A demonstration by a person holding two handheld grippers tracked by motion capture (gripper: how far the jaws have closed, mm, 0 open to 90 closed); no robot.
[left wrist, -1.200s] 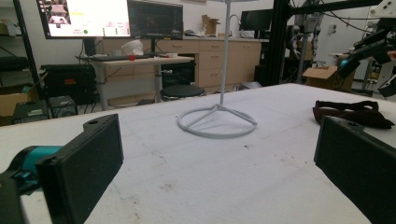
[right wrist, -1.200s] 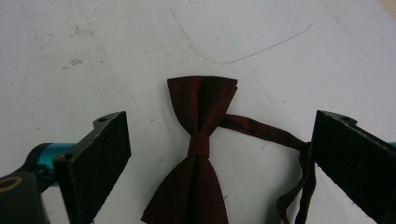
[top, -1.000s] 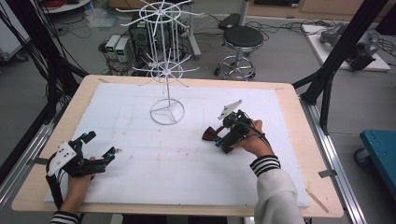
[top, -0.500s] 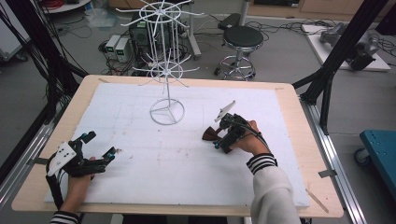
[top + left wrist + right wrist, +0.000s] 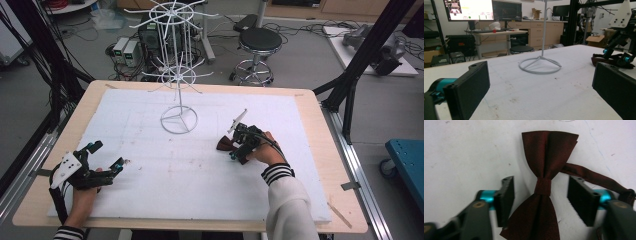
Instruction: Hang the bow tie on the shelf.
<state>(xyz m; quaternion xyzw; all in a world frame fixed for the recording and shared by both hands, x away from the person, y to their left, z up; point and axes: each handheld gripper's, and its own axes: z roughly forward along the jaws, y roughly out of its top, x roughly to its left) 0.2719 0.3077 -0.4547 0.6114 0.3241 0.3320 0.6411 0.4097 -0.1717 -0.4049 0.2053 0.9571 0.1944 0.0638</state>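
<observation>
Down at the right gripper (image 5: 541, 202), the two black jaws stand apart on either side of the bow tie (image 5: 546, 182), one at each flank of its centre knot, neither pad touching the cloth. Seen along those jaws, the dark red bow tie lies flat on the white sheet (image 5: 461, 150), its long axis running straight away from the gripper, one fanned wing pointing outward and the other back between the jaws. A thin strap (image 5: 594, 178) of the same cloth trails off sideways from the knot, past one jaw. From above, the tie (image 5: 226, 144) sits right of the table's middle, just under the right gripper (image 5: 239, 146). Near the front left corner the left gripper (image 5: 107, 159) rests on the sheet with its jaws wide open and nothing between them. Farther back stands a white wire rack (image 5: 178, 75) on a ring base, well apart from both. The wooden table (image 5: 320, 130) frames the sheet.
</observation>
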